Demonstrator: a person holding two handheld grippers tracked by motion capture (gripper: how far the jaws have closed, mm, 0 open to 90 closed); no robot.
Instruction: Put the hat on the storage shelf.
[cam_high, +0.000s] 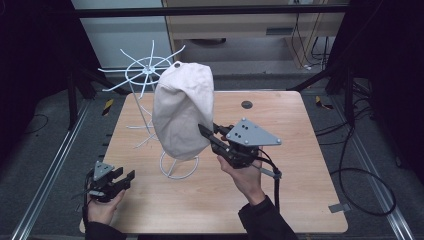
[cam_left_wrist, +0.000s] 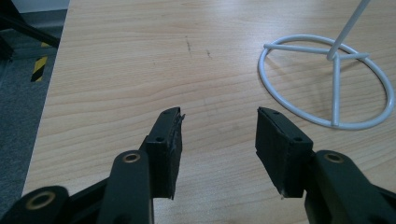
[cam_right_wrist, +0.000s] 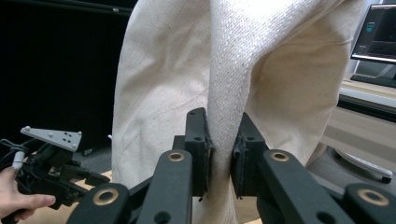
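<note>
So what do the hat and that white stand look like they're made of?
Hat: apparently woven cotton or canvas, cream and matte; the right gripper view shows a clear weave, soft folds and a seamed band between the right gripper jaws. Stand: looks like thin metal wire with a glossy white coating; slim rods, a ring base and spoked top. Table: light wood-grain surface, possibly laminate.

A cream canvas cap (cam_high: 181, 112) hangs draped over the white wire rack (cam_high: 150, 70) standing on the tabletop (cam_high: 300, 165), its brim fold pinched between the right claw's (cam_right_wrist: 223, 147) jaws.
</note>
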